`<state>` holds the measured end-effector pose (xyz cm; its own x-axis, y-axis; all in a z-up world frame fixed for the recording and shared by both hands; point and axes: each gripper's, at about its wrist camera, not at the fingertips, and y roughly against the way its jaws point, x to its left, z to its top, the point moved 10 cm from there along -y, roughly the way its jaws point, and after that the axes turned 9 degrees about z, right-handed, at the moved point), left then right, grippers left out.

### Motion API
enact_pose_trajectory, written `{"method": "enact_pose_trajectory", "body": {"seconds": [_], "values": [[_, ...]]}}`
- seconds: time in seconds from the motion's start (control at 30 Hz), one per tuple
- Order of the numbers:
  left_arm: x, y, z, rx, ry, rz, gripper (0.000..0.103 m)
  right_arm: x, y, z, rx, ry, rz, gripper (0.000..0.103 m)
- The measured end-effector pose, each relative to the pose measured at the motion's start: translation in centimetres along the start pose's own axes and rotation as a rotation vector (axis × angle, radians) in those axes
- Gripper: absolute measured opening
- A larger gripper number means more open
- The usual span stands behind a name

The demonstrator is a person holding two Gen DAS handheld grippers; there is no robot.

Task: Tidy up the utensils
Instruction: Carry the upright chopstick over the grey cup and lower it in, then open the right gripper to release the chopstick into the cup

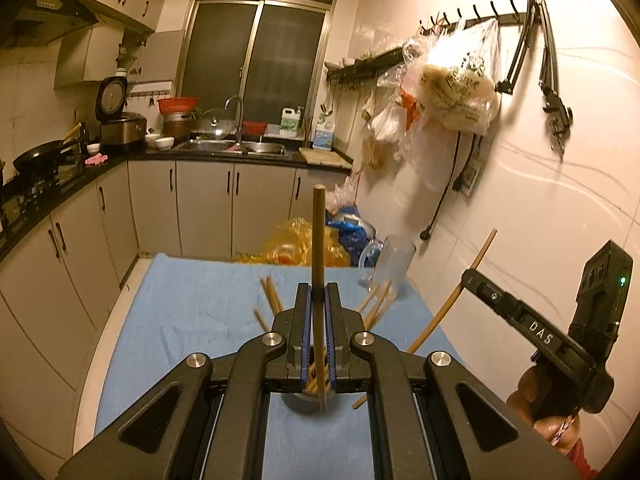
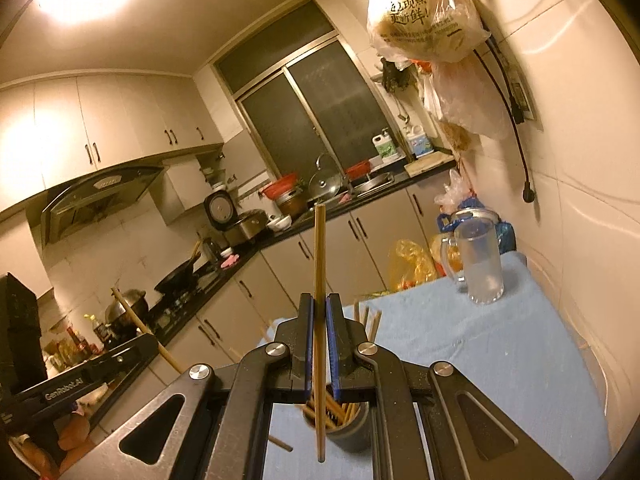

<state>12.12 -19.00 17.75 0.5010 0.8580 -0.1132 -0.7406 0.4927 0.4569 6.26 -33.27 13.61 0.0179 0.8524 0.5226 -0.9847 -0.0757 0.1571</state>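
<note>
Both grippers, left gripper point(image 1: 318, 292) and right gripper point(image 2: 319, 304), are each clamped on one chopstick point(image 1: 318, 240) point(image 2: 320, 256). Underneath, a grey holder point(image 2: 352, 428) full of chopsticks sits on the blue tabletop point(image 1: 192, 312).
</note>
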Motion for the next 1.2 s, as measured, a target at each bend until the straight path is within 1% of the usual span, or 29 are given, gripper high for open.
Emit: {"method": "enact_pose_trajectory", "body": {"seconds": [0.07,0.17,0.3,0.47,0.83,1.03,1.2], "values": [[0.1,-1.0,0.7,-0.003,0.014,0.003,0.006,-0.2,-0.5,0.5,-0.008,-0.004,-0.005,0.007],[0.3,-2.4,0.8,0.003,0.030,0.000,0.006,-0.5,-1.7,1.1,-0.022,0.003,-0.021,0.007],[0.5,-4.5,0.2,0.016,0.044,0.003,0.006,-1.2,-3.6,0.6,-0.015,0.016,-0.052,0.007],[0.8,-6.7,-1.0,0.046,0.048,0.001,0.006,-2.4,-5.4,-0.3,0.007,0.010,-0.065,0.007],[0.7,-8.4,-3.1,0.057,0.037,-0.015,0.006,-3.2,-6.7,-2.3,0.038,0.023,-0.083,0.007],[0.4,-9.4,-5.1,0.082,0.006,-0.005,0.006,-3.7,-7.2,-4.3,0.074,0.027,-0.096,0.007],[0.9,-10.1,-6.4,0.106,-0.001,0.008,0.006,-4.3,-7.7,-5.7,0.111,0.013,-0.102,0.007]]}}
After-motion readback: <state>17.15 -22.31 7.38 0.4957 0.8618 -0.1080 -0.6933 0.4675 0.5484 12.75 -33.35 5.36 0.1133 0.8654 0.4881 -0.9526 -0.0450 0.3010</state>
